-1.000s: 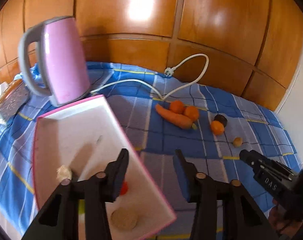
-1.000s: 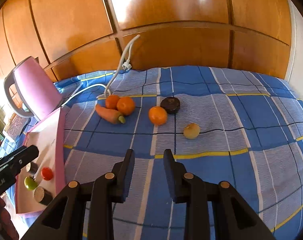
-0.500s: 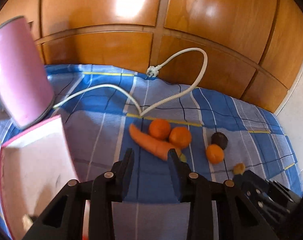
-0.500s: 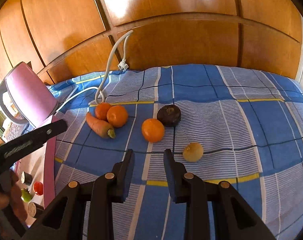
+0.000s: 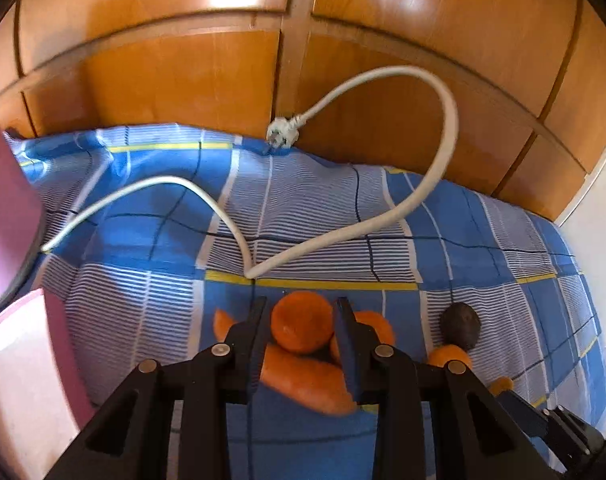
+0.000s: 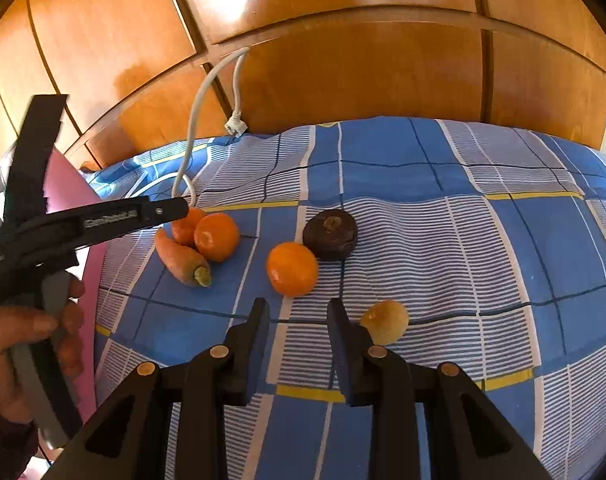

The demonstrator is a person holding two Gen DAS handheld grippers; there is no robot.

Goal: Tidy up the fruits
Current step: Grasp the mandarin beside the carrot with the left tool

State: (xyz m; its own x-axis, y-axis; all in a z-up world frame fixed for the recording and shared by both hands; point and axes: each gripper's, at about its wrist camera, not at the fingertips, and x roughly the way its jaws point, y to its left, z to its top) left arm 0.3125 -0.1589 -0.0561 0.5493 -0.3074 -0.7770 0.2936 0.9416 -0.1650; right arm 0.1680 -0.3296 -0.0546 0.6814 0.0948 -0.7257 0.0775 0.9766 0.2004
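Blue checked cloth (image 6: 423,168) covers the surface below wooden panels. At its left, the far orange (image 5: 301,322) sits between the open fingers of the left gripper (image 5: 301,330), not yet pinched; firm, round and light, it should be held across its middle. The right gripper (image 6: 299,320) hangs open, empty. Three oranges, one carrot (image 6: 183,260), one dark fruit (image 6: 330,234), one yellow fruit (image 6: 384,321).

Left gripper (image 5: 301,320): matte black plastic fingers, brass-coloured rivets. Right gripper (image 6: 299,318) alike. Bare hand (image 6: 27,344), dark maroon sleeve, lower left of frame.
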